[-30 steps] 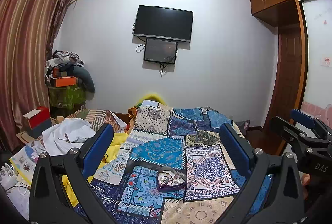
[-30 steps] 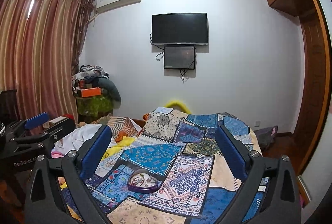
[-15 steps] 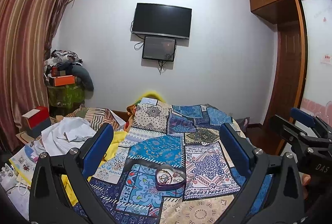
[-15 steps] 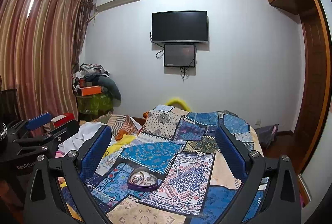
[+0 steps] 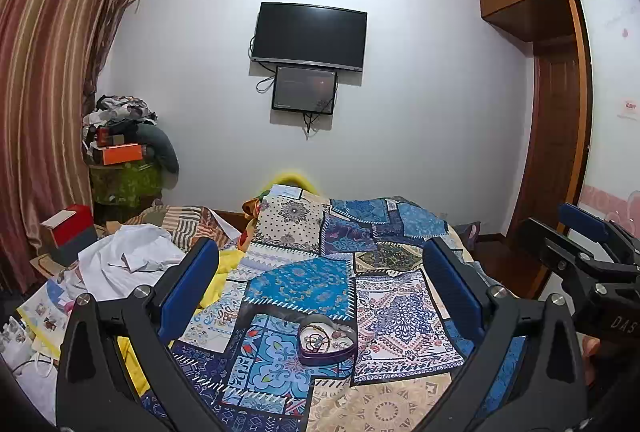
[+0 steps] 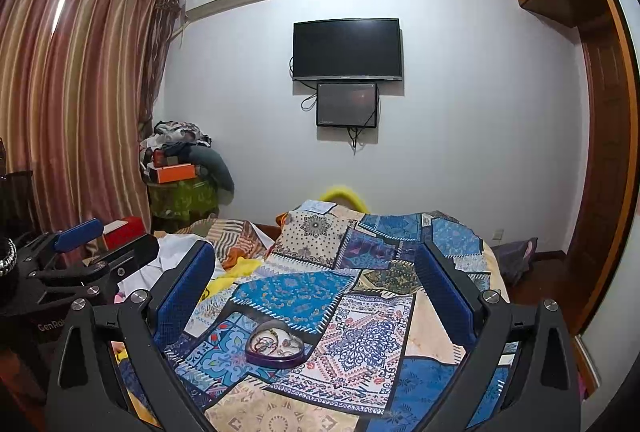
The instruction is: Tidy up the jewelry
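White-walled bedroom (image 5: 420, 91), striped curtains (image 5: 52, 91)

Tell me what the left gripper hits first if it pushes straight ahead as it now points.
Probably the patchwork quilt beyond the heart-shaped jewelry box; left gripper is open, aimed over it, though depth is unclear.

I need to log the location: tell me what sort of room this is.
Most likely a home bedroom: a bed under a patchwork quilt, a wall-mounted television, striped curtains, and a heart-shaped jewelry box lying on the quilt.
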`<state>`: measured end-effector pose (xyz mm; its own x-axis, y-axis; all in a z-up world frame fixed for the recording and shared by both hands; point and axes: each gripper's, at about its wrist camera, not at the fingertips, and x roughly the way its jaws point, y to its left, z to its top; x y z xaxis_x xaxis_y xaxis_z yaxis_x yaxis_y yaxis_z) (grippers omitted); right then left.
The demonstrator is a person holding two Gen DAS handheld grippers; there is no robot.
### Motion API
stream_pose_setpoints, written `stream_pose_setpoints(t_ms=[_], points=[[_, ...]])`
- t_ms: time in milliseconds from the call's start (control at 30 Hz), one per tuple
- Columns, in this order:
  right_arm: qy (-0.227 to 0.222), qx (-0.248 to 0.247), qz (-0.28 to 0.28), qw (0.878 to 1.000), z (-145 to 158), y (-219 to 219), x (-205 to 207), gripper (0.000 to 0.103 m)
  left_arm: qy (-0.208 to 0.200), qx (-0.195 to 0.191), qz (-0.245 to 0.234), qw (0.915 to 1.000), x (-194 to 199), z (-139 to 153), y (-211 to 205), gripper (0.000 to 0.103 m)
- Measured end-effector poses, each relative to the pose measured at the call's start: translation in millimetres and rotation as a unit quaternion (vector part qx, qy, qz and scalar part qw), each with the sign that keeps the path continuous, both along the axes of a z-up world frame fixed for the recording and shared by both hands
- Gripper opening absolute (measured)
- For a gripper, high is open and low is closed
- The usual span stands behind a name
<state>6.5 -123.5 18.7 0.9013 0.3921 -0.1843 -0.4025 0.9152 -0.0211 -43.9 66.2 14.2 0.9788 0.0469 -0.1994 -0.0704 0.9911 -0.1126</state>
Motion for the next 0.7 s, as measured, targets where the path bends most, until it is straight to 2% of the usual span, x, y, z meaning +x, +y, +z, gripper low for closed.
stream_pose_setpoints(t_ms=[700], points=[[0.001,-0.001,0.000,1.000,1.5,0.2,-0.4,0.099,0.004,-0.002,-0.015,0.9999,3.5,2.4,1.7,0.102]])
